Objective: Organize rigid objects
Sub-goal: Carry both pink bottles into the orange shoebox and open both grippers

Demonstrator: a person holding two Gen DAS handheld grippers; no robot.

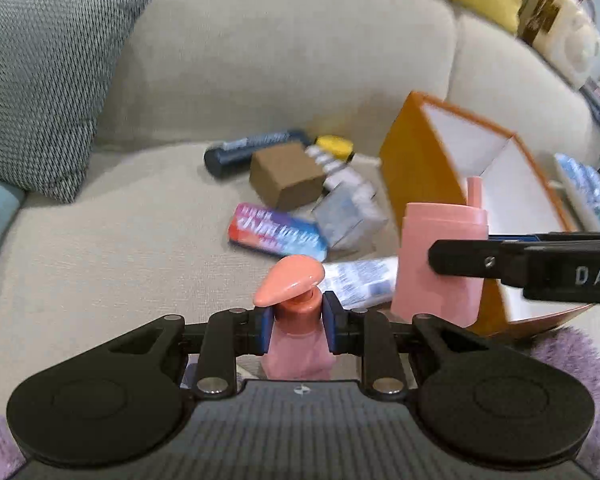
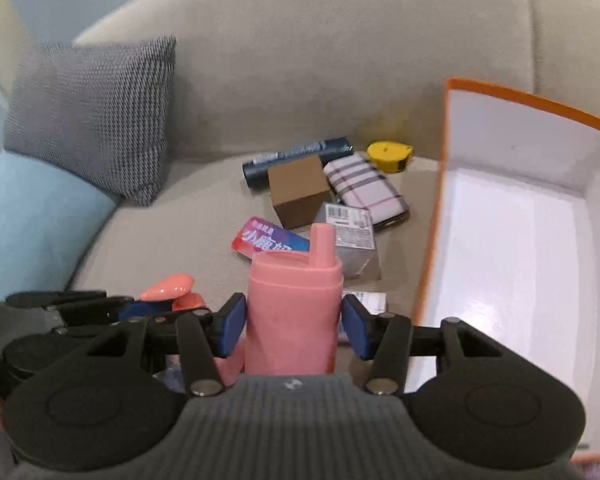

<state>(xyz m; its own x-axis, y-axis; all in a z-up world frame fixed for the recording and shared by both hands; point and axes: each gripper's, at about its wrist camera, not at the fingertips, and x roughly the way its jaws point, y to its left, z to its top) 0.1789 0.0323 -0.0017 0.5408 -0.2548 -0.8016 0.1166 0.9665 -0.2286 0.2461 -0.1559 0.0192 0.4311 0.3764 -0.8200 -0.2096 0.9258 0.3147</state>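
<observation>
Both claws are pointing steeply down over the beige sofa seat (image 1: 100, 248). The left claw (image 1: 296, 326) is clamping its blue pads on the neck of a pink pump bottle (image 1: 296, 344), the pump head tilted left. The right claw (image 2: 294, 330) is gripping a pink tumbler (image 2: 292, 312) upright, its spout on top, just beside the open orange box (image 2: 446, 184). "DAS" is showing on the right claw's side. Behind, a red-and-blue packet (image 1: 278, 232) is carrying blurred white lettering; a barcode is showing on the grey carton (image 2: 352, 236).

Bare seat (image 2: 172, 232) left of the clutter (image 2: 300, 192), open box (image 2: 512, 240) right, cushion (image 2: 96, 116) far left
</observation>
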